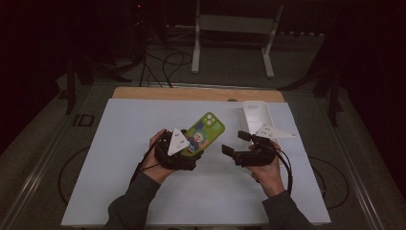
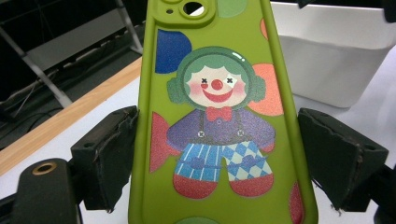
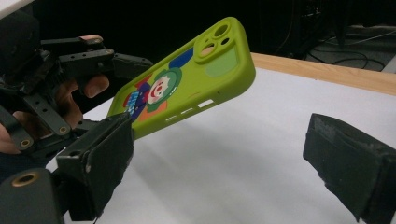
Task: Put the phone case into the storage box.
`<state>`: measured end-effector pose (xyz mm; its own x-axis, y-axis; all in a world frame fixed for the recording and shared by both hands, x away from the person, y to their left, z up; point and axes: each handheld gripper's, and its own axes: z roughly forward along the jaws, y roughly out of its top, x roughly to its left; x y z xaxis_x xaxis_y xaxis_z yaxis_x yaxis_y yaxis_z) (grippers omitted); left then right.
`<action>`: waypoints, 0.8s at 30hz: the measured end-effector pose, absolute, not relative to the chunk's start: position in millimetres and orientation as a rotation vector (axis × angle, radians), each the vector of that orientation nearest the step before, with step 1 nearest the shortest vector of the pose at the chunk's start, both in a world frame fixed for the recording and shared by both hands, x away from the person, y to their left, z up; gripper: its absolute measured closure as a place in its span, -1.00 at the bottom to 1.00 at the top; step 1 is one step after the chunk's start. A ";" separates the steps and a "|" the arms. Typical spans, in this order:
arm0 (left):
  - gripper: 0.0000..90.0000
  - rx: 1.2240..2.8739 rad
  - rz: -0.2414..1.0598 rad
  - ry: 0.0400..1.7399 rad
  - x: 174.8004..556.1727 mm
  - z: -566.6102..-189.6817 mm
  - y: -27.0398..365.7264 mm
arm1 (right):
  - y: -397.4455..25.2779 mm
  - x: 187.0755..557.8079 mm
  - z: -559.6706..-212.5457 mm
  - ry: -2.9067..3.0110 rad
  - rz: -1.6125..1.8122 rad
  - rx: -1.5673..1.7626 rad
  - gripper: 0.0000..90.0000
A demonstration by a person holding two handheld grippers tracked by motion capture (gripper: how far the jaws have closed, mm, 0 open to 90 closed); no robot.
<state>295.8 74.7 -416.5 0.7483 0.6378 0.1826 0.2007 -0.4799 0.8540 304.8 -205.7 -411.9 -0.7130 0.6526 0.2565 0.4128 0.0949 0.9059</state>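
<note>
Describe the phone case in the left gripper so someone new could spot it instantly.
On the white table, just left of centre, the left gripper clamps a lime-green phone case by its long sides, lifted and tilted. Its cartoon clown print sets it apart from the plain white phone case lying near the far right edge.

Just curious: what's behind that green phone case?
Behind the case, a white tray stands on the table. The case covers the tray's left end, and its inside can't be seen.

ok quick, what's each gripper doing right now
Left gripper: shut on the green phone case, held by its sides.
Right gripper: open, fingers apart, holding nothing.
</note>
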 end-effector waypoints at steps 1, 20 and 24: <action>-0.64 2.044 0.614 0.627 295.4 -416.4 74.0 | -205.1 305.0 -412.1 2.159 1.671 1.076 -0.81; -0.64 2.042 0.599 0.536 282.8 -416.6 60.1 | -198.1 311.0 -412.8 2.188 1.756 1.114 -0.80; -0.64 2.033 0.600 0.530 280.8 -416.2 59.3 | -197.1 312.1 -413.4 2.192 1.772 1.125 -0.76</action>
